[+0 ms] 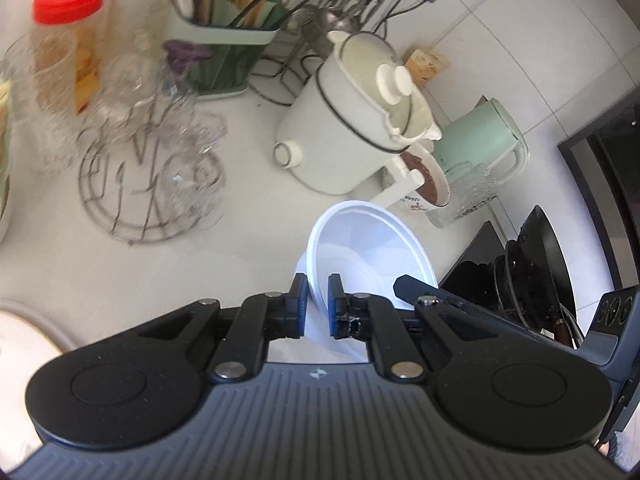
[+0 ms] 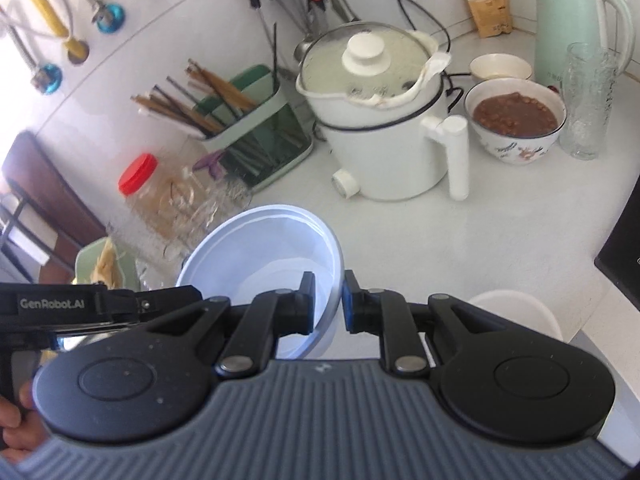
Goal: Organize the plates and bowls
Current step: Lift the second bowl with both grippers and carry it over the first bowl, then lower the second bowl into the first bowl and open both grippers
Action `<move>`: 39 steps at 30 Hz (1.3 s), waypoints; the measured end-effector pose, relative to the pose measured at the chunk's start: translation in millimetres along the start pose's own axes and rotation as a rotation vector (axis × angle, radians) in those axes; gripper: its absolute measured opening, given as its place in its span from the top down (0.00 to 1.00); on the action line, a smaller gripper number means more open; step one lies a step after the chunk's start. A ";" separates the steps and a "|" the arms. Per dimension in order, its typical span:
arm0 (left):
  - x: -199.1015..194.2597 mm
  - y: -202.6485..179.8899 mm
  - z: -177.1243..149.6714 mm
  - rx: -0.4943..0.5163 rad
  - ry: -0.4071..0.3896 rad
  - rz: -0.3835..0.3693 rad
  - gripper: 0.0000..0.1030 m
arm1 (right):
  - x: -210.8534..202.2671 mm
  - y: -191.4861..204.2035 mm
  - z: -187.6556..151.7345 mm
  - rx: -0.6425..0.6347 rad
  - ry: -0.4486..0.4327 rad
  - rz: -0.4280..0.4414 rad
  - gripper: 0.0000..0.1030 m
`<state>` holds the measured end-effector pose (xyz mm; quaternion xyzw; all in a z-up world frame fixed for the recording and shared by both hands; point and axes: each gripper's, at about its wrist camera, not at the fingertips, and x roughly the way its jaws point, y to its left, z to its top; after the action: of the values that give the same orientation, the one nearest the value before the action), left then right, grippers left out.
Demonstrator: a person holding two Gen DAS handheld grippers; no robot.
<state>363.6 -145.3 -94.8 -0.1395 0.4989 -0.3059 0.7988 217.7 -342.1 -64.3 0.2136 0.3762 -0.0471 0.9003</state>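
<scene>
A white plastic bowl (image 1: pixel 368 252) is held above the white counter by both grippers. My left gripper (image 1: pixel 318 304) is shut on its near rim, one finger inside and one outside. In the right wrist view the same bowl (image 2: pixel 272 248) is pinched at its right rim by my right gripper (image 2: pixel 329 300), and the left gripper's body (image 2: pixel 100 304) reaches in from the left. A white plate or bowl (image 2: pixel 516 308) lies on the counter just right of the right gripper. A patterned bowl of brown food (image 2: pixel 516 120) stands at the back right.
A white electric pot (image 2: pixel 380 120), mint kettle (image 2: pixel 576 24), glass (image 2: pixel 586 100), green chopstick holder (image 2: pixel 248 128), red-lidded jar (image 2: pixel 148 184) and wire rack with glasses (image 1: pixel 152 168) crowd the back. A black stove with a pan (image 1: pixel 536 272) is at the right.
</scene>
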 end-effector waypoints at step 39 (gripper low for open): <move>-15.0 113.4 -64.6 -0.168 0.121 0.115 0.89 | 60.5 58.3 -79.4 -0.042 0.239 0.021 0.83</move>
<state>341.5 -42.8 -173.9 -0.1581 0.5774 -0.2247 0.7689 222.9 -251.5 -135.9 0.2029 0.4794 -0.0041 0.8538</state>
